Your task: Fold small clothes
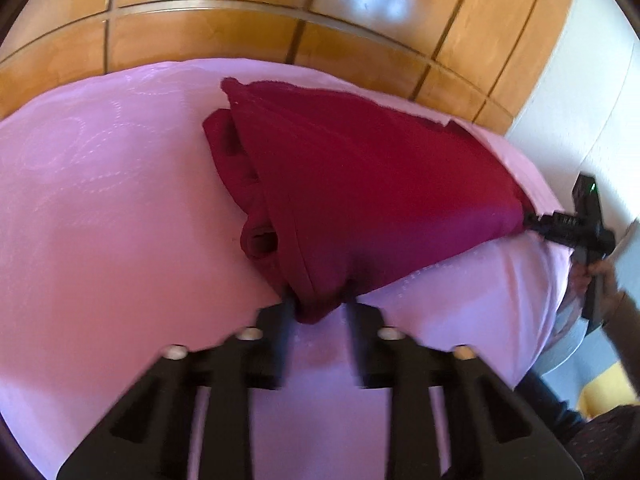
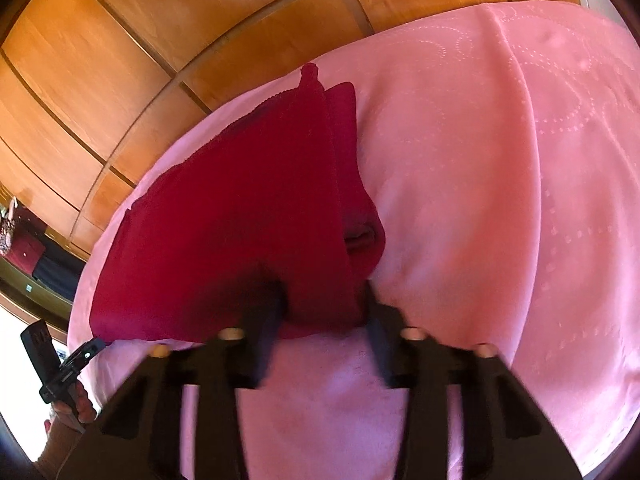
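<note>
- The dark red garment [image 1: 360, 184] lies partly lifted over the pink cloth [image 1: 100, 220] covering the worktop.
- The left tongs [image 1: 320, 312] pinch a bunched corner of the garment at its near edge.
- The right tongs [image 2: 324, 316] pinch another near corner, stretching the edge between them.
- Wooden panels [image 2: 100, 60] stand behind.

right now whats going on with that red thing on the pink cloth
A person is folding a dark red garment on a surface covered with a pink cloth, holding a set of tongs in each hand. The left tongs grip the near corner of the garment, and the right tongs grip another corner, so its near edge is lifted and stretched between them. The far part lies bunched on the cloth, with wooden panelling behind.
</note>
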Demonstrator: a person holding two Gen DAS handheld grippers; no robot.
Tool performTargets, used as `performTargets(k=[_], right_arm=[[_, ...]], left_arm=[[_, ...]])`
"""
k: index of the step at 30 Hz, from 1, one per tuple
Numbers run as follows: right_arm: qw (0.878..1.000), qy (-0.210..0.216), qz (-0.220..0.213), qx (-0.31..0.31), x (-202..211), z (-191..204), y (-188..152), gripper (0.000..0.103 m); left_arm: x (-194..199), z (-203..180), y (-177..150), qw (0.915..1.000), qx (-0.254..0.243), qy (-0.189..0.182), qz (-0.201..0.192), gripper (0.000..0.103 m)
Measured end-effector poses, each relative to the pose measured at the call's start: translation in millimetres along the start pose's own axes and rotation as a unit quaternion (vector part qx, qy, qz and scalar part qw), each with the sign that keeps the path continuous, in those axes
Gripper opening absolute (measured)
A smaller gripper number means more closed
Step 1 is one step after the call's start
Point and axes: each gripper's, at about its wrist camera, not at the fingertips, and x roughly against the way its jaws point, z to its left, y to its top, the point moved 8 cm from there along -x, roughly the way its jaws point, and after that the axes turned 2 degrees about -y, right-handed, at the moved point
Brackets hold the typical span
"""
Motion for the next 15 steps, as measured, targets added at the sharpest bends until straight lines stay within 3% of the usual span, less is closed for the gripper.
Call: performTargets(k=[7, 15], right_arm=[[0.999, 0.005, -0.023, 0.022, 38.2, 6.8, 5.5, 0.016], [1.0, -0.005, 0.027, 0.008, 45.3, -16.0, -50.5, 0.017]], left_arm=[[32.0, -7.6, -3.1, 0.9993, -0.027, -0.025, -0.002, 0.007], [42.8, -23.5, -45.7, 0.9983, 0.014, -0.046, 0.033, 0.007]])
